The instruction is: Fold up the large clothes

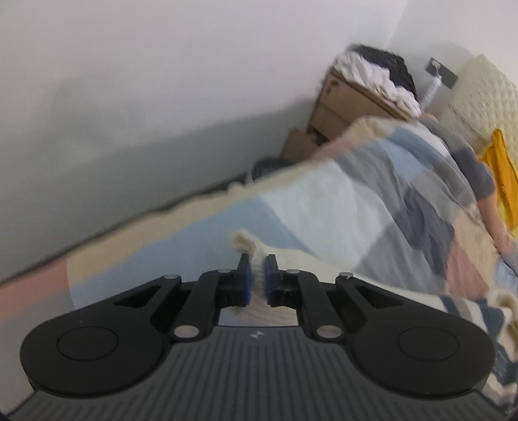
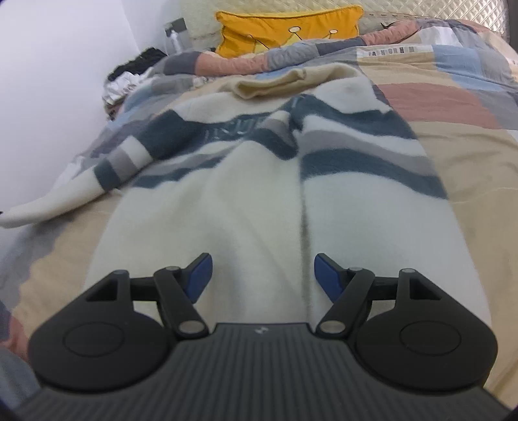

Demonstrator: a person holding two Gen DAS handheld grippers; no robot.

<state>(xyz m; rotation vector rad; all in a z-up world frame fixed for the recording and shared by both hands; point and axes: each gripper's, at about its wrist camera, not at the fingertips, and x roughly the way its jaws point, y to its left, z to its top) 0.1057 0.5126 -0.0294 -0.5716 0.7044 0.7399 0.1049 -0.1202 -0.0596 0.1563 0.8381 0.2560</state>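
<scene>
A cream knit sweater (image 2: 259,194) with dark blue and grey stripes lies flat on the bed, collar at the far end, its right side folded in to a centre seam. Its left sleeve (image 2: 81,191) stretches out to the left. My right gripper (image 2: 263,270) is open and empty, hovering over the sweater's lower part. My left gripper (image 1: 258,275) is shut on a cream ribbed piece of the sweater (image 1: 255,259), which I take to be the sleeve cuff, low over the quilt at the bed's edge.
A patchwork quilt (image 2: 453,136) covers the bed. A yellow pillow (image 2: 288,29) leans on the quilted headboard (image 2: 421,9). A cardboard box (image 1: 349,103) heaped with clothes stands beside the bed against the white wall (image 1: 129,81).
</scene>
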